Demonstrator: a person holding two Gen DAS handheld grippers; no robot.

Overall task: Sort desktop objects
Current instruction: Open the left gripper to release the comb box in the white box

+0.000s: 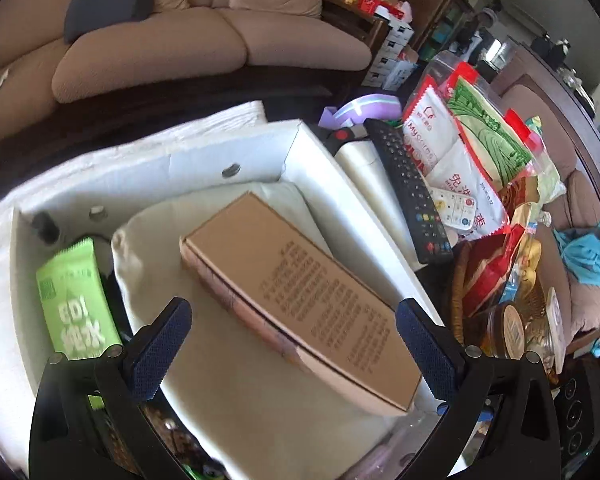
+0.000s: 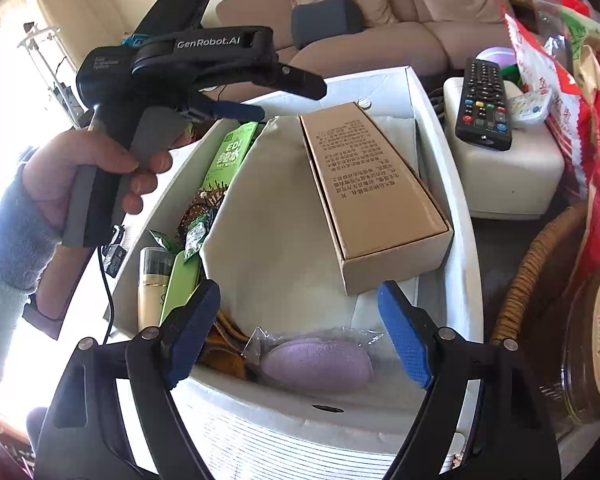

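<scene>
- While both grippers hang over it, the brown cardboard box lies slantwise on a cream cloth bag inside the white storage bin, printed side up.
- Beside the bag, along one wall of the bin, stands a green packet; near it in the right wrist view are a cream bottle with a dark cap and a few small green sachets.
- At the near end of the bin a lilac oval item in clear wrap lies under the right gripper.
- The right gripper's blue pads stand well apart with nothing pressed between them.
- The left gripper is spread wide too, its pads either side of the box's near end but apart from it; in the right wrist view a hand in a grey sleeve grasps its handle.
- Outside the bin, a black remote rests on a cream case, with a small white remote just beside it.
- Further out are red and white snack bags, a wicker basket and a beige sofa.
</scene>
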